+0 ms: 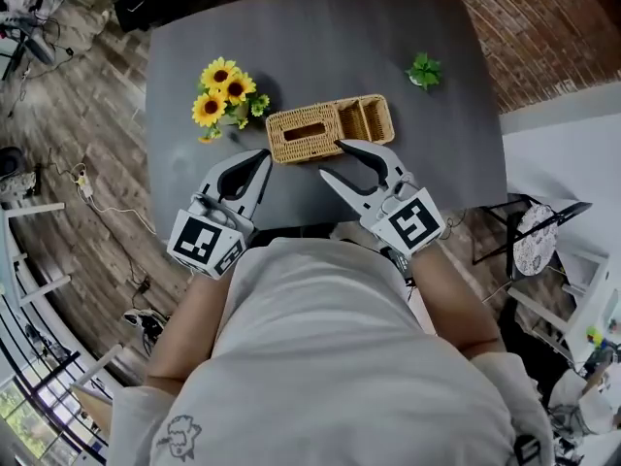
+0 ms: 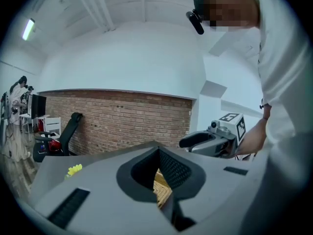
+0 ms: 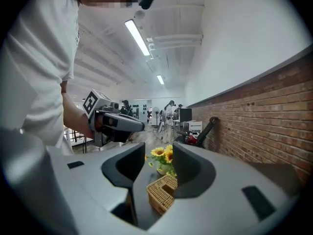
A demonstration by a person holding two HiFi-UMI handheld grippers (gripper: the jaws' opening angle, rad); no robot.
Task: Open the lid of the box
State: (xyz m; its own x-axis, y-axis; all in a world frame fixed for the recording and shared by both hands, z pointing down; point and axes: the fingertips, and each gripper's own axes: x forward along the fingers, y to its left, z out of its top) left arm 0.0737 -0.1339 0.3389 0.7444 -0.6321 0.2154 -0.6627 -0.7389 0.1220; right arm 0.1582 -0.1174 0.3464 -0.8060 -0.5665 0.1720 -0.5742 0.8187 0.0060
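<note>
Approach stage, I reckon: right gripper point(image 1: 331, 159) jaws open, empty, just near the tan woven wicker box point(image 1: 374, 116); left gripper point(image 1: 258, 167) jaws closed, empty. Next up is catching the lid point(image 1: 303, 134) edge

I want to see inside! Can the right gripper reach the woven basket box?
Probably yes. The right gripper, jaws apart, is right by the near side of the tan woven wicker box on the dark grey table, with nothing between them.

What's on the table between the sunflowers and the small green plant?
Head view: bare tabletop between sunflowers and green plant; the wicker box sits nearer the person, off that line.
</note>
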